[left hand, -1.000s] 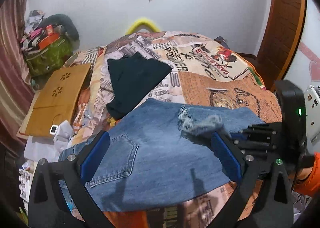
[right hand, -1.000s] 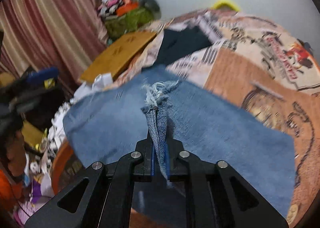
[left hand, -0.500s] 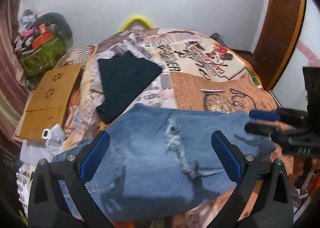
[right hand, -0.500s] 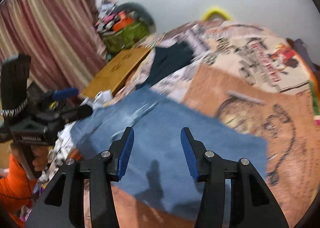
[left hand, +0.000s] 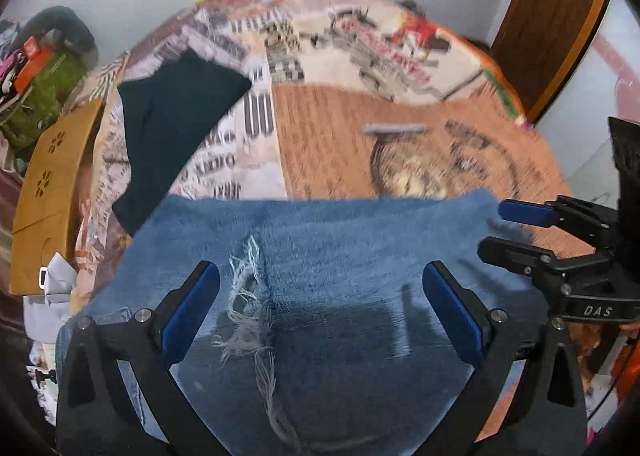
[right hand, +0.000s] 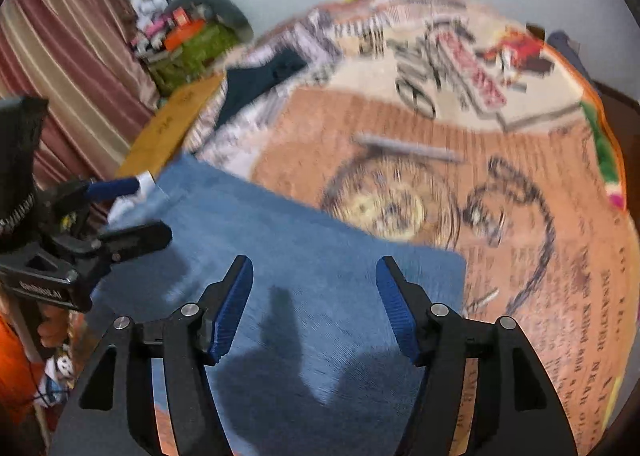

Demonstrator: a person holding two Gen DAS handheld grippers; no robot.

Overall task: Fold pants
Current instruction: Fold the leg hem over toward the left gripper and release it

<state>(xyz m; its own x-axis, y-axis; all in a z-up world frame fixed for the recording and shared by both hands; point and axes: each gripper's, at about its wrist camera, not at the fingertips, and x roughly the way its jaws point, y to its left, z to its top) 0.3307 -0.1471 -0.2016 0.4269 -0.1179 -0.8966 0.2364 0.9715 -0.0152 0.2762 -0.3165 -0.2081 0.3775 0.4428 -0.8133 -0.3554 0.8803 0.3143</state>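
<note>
Blue denim pants (left hand: 340, 256) lie folded flat on the printed bedspread (left hand: 360, 136), with a frayed hem (left hand: 248, 296) running down the middle of the top layer. They also show in the right wrist view (right hand: 304, 256). My left gripper (left hand: 320, 312) is open and empty, hovering over the near part of the denim. My right gripper (right hand: 316, 308) is open and empty above the denim's right portion. In the left wrist view the right gripper (left hand: 516, 232) is at the denim's right edge. In the right wrist view the left gripper (right hand: 120, 212) is at its left edge.
A dark folded garment (left hand: 172, 124) lies on the bedspread beyond the denim. A wooden lap board (left hand: 52, 176) and white items (left hand: 56, 292) sit at the bed's left edge. A pile of bags (right hand: 188, 40) and a curtain (right hand: 68, 56) stand far left. A wooden door (left hand: 552, 24) is at right.
My right gripper opened and let go of the frayed denim hem, which now lies flat on the fold. Both grippers pulled back toward the near edge and tilted down.
</note>
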